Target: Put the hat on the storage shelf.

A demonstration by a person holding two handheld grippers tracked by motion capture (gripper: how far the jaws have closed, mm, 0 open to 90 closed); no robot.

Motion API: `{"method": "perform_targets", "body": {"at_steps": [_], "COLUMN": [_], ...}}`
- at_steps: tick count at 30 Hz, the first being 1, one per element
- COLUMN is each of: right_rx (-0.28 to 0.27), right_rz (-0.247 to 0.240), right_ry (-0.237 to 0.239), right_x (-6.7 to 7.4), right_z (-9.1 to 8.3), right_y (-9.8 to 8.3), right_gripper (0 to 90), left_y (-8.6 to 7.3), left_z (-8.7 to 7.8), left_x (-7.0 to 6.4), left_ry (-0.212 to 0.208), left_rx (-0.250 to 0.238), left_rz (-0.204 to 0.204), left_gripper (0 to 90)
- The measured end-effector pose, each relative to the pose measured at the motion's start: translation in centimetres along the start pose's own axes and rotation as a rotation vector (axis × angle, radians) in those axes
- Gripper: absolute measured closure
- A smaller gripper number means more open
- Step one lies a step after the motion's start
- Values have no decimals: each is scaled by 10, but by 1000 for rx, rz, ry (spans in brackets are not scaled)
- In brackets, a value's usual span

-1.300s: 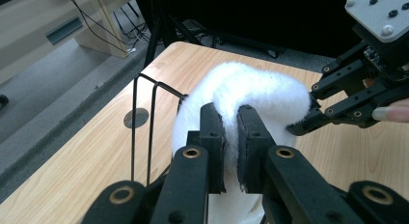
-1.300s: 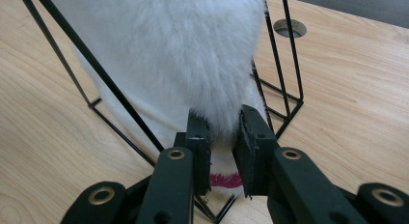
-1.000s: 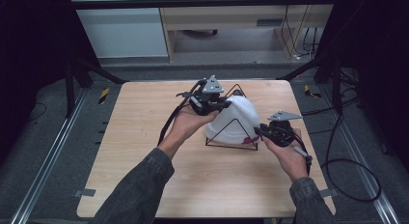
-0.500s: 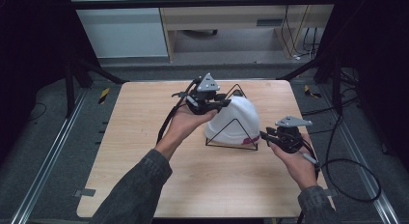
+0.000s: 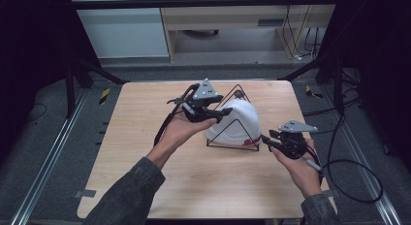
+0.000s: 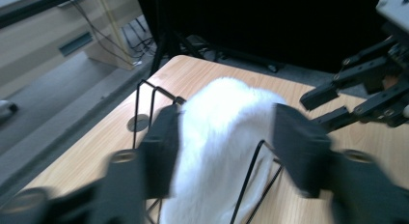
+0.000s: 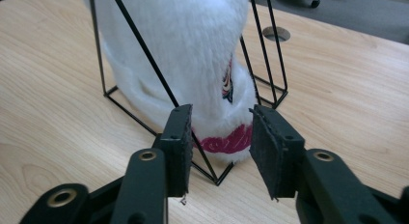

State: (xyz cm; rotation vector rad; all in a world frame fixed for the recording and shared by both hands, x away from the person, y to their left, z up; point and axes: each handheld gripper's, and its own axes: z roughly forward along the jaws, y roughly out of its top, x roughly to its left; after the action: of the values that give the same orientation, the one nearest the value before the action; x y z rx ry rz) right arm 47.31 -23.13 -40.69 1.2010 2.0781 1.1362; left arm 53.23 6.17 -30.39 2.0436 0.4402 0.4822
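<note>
Two open grippers flank the white plush point(image 5: 236, 122) inside the wire frame point(image 5: 231, 139) mid-table: left gripper point(image 5: 219, 113) straddles its top, right gripper point(image 5: 268, 140) waits near its pink hem. A careless tug could likely tip the frame.

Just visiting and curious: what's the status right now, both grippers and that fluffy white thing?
Left gripper open, jaws straddling the white plush. Right gripper open, short of its pink-trimmed end. Plush sits inside the black wire frame; the frame's rods stand between the jaws and the plush.

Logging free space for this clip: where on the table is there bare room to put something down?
Bare: the table's left side beside the forearm, and the near edge between the sleeves. Crowded: around the wire stand holding the white plush, flanked by both grippers.
</note>
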Motion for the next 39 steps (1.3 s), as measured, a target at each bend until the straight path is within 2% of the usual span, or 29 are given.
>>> {"method": "perform_targets", "body": {"at_steps": [2,7,12,15,18,19,20,22,26,29,34,36,37,39], "right_rx": [-18,-59,-80,-88,-86,-83,-88,-89,-75,-62,-40,-28,-7,2], "right_rz": [-5,-18,-42,-73,-100,-111,-130,-160,-188,-221,-244,-243,-245,-252], "right_ry": [0,-16,-1,4,16,21,36,64,79,101,145,148,168,172], "right_x": [3,16,37,49,61,63,67,75,82,89,103,110,115,118], "right_z": [-5,-14,-20,-22,-23,-24,-25,-28,-28,-28,-19,-12,-5,-1], "right_y": [2,6,8,11,14,15,15,15,14,12,8,5,-1,-4], "right_gripper": [549,397,258,195,133,129,122,98,89,77,96,115,123,127], "left_y": [-1,-6,-19,-28,-40,-45,-49,-56,-69,-81,-104,-116,-120,-129], "left_z": [-6,-27,-52,-63,-72,-74,-76,-79,-91,-99,-103,-103,-103,-104], "left_x": [-3,-14,-22,-23,-23,-22,-21,-20,-23,-28,-33,-30,-29,-26], "left_ry": [-8,-7,1,2,15,35,43,51,55,66,92,82,83,90], "left_rx": [-2,8,16,19,42,58,67,75,80,109,184,187,189,202], "left_rz": [-12,-15,-12,-12,10,29,32,24,18,28,74,39,26,8], "left_gripper": [286,138,90,67,48,45,44,45,46,46,45,46,49,50]}}
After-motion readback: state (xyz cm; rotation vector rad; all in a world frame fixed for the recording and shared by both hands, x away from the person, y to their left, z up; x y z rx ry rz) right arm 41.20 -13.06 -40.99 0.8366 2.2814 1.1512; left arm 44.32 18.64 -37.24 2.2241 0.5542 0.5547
